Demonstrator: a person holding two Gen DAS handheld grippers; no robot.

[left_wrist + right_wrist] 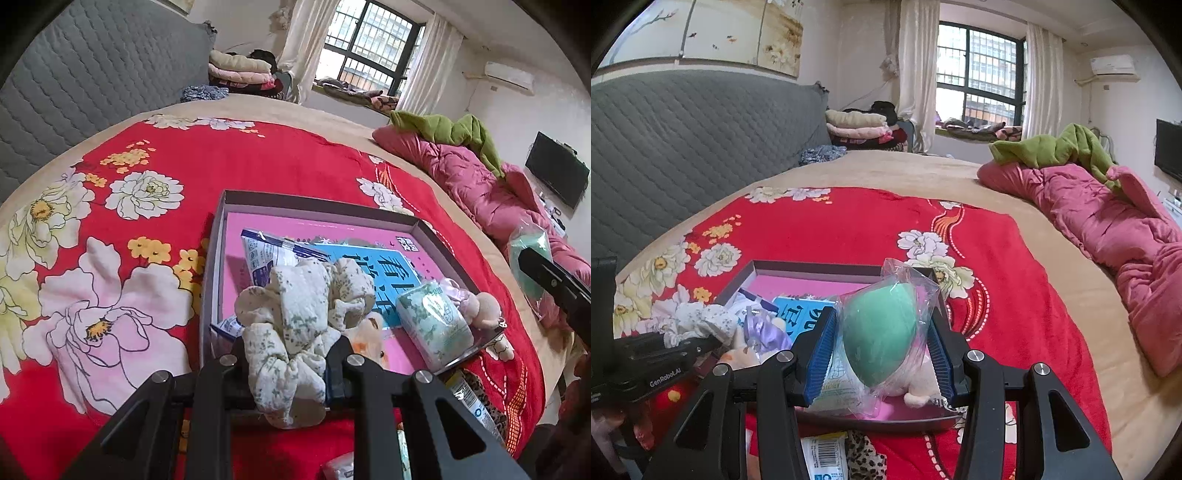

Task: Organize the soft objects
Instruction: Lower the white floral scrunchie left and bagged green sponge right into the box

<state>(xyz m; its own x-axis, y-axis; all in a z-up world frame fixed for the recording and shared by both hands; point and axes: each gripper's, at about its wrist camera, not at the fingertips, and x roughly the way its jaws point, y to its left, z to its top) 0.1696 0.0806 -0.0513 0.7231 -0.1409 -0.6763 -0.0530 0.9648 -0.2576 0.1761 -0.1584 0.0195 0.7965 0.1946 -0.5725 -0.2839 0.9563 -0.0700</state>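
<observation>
The left hand-held gripper [291,363] is clamped tight on a cream floral scrunchie [295,325], which hangs over the near edge of the shallow box [317,212]. The right hand-held gripper [882,354] pinches a green egg-shaped sponge in a clear bag [881,332] between its blue pads [820,354], above the same box. Inside lie a tissue pack [436,325], a small plush toy [484,310] and a blue-and-white packet [269,254]. The box rests on a red floral blanket [229,162] on the bed [960,177].

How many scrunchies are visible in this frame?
2. A white floral scrunchie is clamped in the left gripper above the box; a leopard-print one lies on the red blanket before it. Others may be hidden.
</observation>
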